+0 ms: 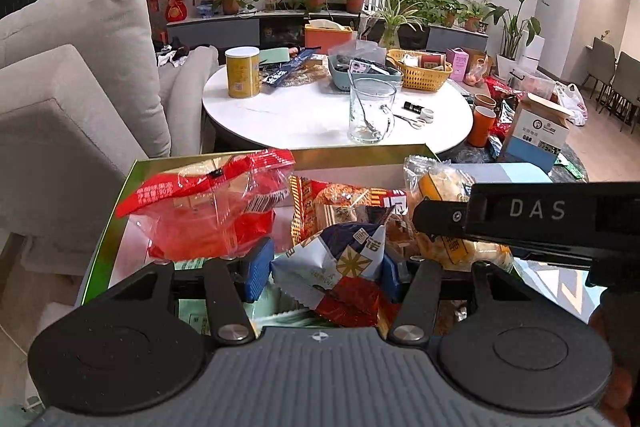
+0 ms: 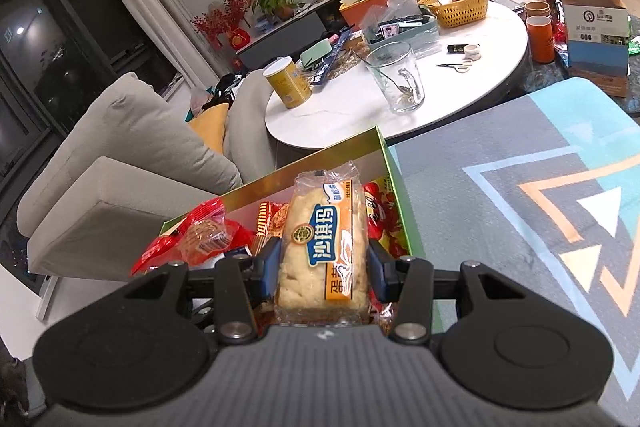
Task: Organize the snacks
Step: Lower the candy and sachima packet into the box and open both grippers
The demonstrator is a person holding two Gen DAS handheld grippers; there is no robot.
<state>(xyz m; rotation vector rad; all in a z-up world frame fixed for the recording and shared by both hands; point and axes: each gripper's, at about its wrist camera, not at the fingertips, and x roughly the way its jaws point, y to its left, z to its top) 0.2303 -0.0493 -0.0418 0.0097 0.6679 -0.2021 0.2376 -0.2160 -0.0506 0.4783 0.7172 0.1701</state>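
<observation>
Left wrist view: left gripper (image 1: pixel 326 269) clamped on blue-and-red snack packet (image 1: pixel 340 267) above gold-rimmed box (image 1: pixel 120 203); slippery, crumpled foil likely to slide free.

Right wrist view: right gripper (image 2: pixel 322 269) pinching yellow pastry pack (image 2: pixel 324 251) over same box (image 2: pixel 396 187); risk of crushing or landing outside.

One green box (image 1: pixel 120 203) holds the snacks: one red-wrapped cake (image 1: pixel 208 211), one blue-and-white packet (image 1: pixel 344 267), one orange-striped biscuit pack (image 1: pixel 332 203) and one yellow sachima bar (image 2: pixel 324 251) (more lie beneath, too covered to count). On the white round table (image 1: pixel 304 123) stand one glass mug (image 1: pixel 370 111), one yellow can (image 1: pixel 242 71), one yellow basket (image 1: pixel 420 71) and one pair of scissors (image 1: pixel 412 121).
</observation>
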